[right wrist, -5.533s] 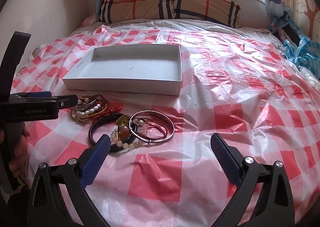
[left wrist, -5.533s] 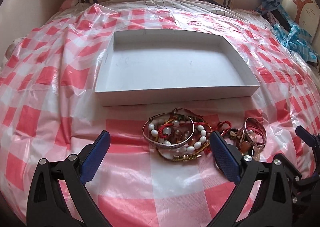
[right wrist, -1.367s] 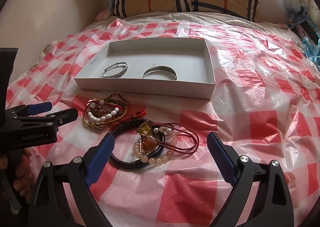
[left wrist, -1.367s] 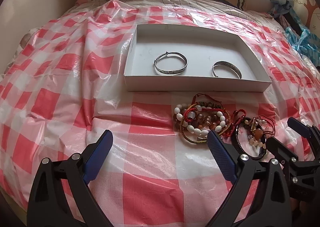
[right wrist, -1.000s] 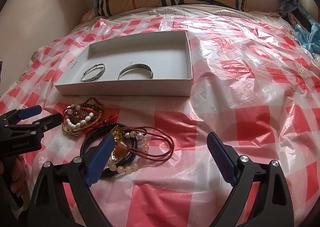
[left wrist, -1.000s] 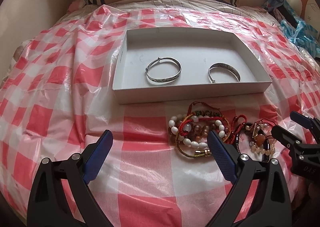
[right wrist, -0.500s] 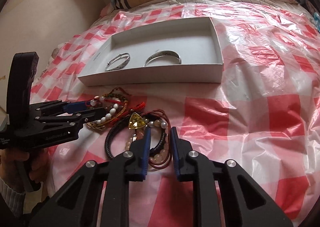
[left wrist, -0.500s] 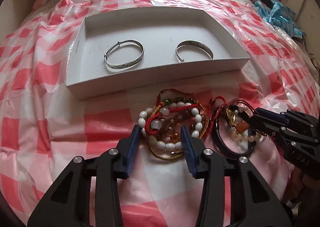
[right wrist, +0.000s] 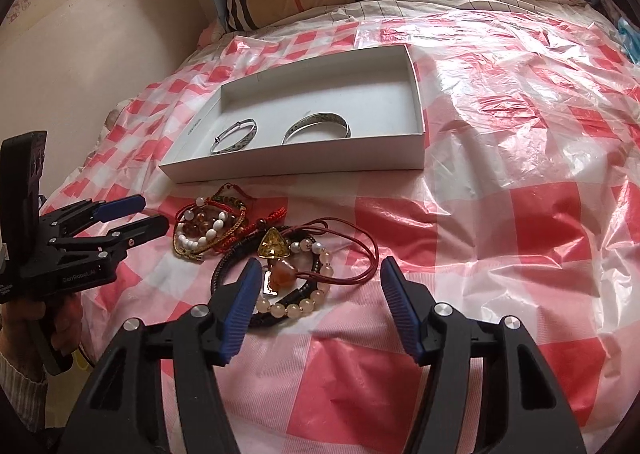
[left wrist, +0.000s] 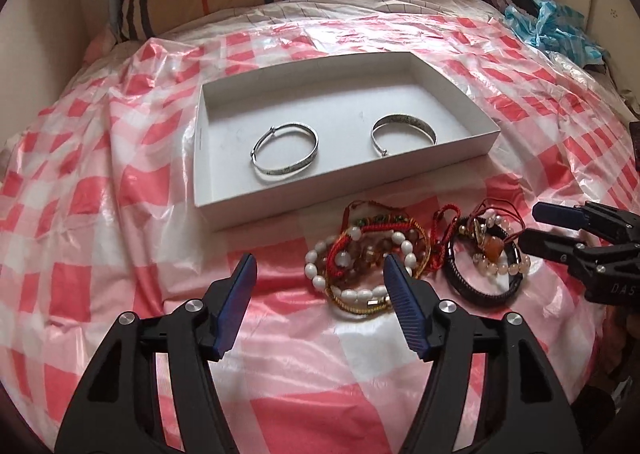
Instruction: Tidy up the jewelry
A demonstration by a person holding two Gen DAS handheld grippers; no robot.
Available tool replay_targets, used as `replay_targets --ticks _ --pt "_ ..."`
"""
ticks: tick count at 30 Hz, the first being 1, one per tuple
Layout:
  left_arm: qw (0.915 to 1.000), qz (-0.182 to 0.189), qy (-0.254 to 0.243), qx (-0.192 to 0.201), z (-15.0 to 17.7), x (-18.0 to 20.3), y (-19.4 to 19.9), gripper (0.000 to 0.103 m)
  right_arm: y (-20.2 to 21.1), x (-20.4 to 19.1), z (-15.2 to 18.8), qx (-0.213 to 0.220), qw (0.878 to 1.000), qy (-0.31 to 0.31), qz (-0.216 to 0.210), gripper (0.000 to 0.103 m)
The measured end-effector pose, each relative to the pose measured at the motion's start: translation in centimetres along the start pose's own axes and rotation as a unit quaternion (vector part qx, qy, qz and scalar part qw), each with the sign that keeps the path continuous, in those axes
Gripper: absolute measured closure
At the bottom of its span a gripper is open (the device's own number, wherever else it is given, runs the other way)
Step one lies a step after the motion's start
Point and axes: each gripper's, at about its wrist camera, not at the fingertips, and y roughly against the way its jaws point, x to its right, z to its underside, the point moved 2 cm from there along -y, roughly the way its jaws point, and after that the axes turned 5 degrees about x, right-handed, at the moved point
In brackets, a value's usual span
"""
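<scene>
A: How are the left tongs (left wrist: 318, 278) being held?

B: They are being held released, their jaws having just been opening again. Nothing is being gripped; the blue pads (left wrist: 236, 300) are being kept just above the bed, with the white bead bracelet (left wrist: 352, 274) lying near the right-hand pad, not pressed by it.

A: And the right tongs (right wrist: 316, 286)?

B: The same is being seen there: released, jaws having just been widened, nothing clenched. They are being hovered over the black cord bracelet (right wrist: 240, 266) and the pale bead strand (right wrist: 298, 304), whose near part lies between the pads. A wider spread is probably being given so that one piece can be straddled, not the whole tangle.

A: Where is the jewelry being kept?

B: Two silver bangles are already lying inside the white box (left wrist: 340, 198): the thin bangle (left wrist: 286, 152) to the left, the wide bangle (left wrist: 403, 133) to the right, well apart, presumably so that they do not get knotted. The remaining pieces, with the yellow triangular pendant (right wrist: 273, 244) among them, are being left in two heaps on the checked plastic sheet (left wrist: 100, 214) just in front of the box.

A: Why two heaps?

B: It is being judged that one heap is being served by each hand.
</scene>
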Motion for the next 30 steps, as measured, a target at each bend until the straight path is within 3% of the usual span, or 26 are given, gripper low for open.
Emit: replay_targets --ticks 2,4,5,6,8,9,10,13,18,25,28,29,30 --pt "0.9995 -0.019 -0.023 -0.003 -0.4 0.7 -1.2 0.043 -0.7 0.4 0.0 -0.005 1.000 -0.012 -0.002 0.043" --pt "0.9996 -0.010 -0.021 -0.014 -0.5 0.9 -2.2 0.066 -1.3 0.8 -0.1 -0.007 1.000 -0.026 -0.006 0.043" --pt "0.9997 -0.005 -0.013 -0.021 -0.4 0.9 -2.6 0.085 -1.5 0.9 -0.2 -0.008 0.999 -0.030 -0.009 0.043" --pt "0.9996 0.000 -0.009 -0.025 -0.4 0.9 -2.8 0.092 -1.8 1.0 -0.3 -0.011 0.999 -0.032 -0.011 0.045" --pt "0.9997 -0.001 -0.008 -0.022 -0.2 0.9 -2.4 0.098 -2.1 1.0 -0.4 -0.018 0.999 -0.031 -0.015 0.067" --pt "0.9998 0.004 -0.001 -0.020 -0.1 0.9 -2.0 0.099 -2.1 1.0 -0.5 -0.019 0.999 -0.033 -0.018 0.083" --pt "0.9997 0.012 0.009 -0.018 0.0 0.7 -1.5 0.099 -2.0 1.0 -0.5 -0.016 0.999 -0.035 -0.022 0.090" --pt "0.9982 0.043 0.040 -0.011 0.5 0.0 0.1 0.099 -0.6 0.7 -0.5 0.003 0.999 -0.033 -0.024 0.096" --pt "0.9899 0.108 0.091 0.006 1.4 -1.0 3.2 0.100 2.4 0.3 -0.4 0.037 0.998 -0.030 -0.036 0.097" --pt "0.9853 0.133 0.105 0.022 2.0 -1.0 6.0 0.100 5.5 -0.3 -0.8 0.067 0.996 -0.025 -0.048 0.097" --pt "0.9858 0.128 0.107 0.023 2.2 -1.0 6.2 0.100 5.4 -0.7 -1.0 0.057 0.997 -0.019 -0.045 0.097" --pt "0.9868 0.122 0.104 0.022 2.2 -1.0 6.1 0.099 5.1 -0.6 -0.9 0.053 0.998 -0.018 -0.036 0.096" --pt "0.9883 0.114 0.100 0.020 2.3 -1.0 5.9 0.099 4.5 -0.5 -0.9 0.046 0.998 -0.020 -0.032 0.082"
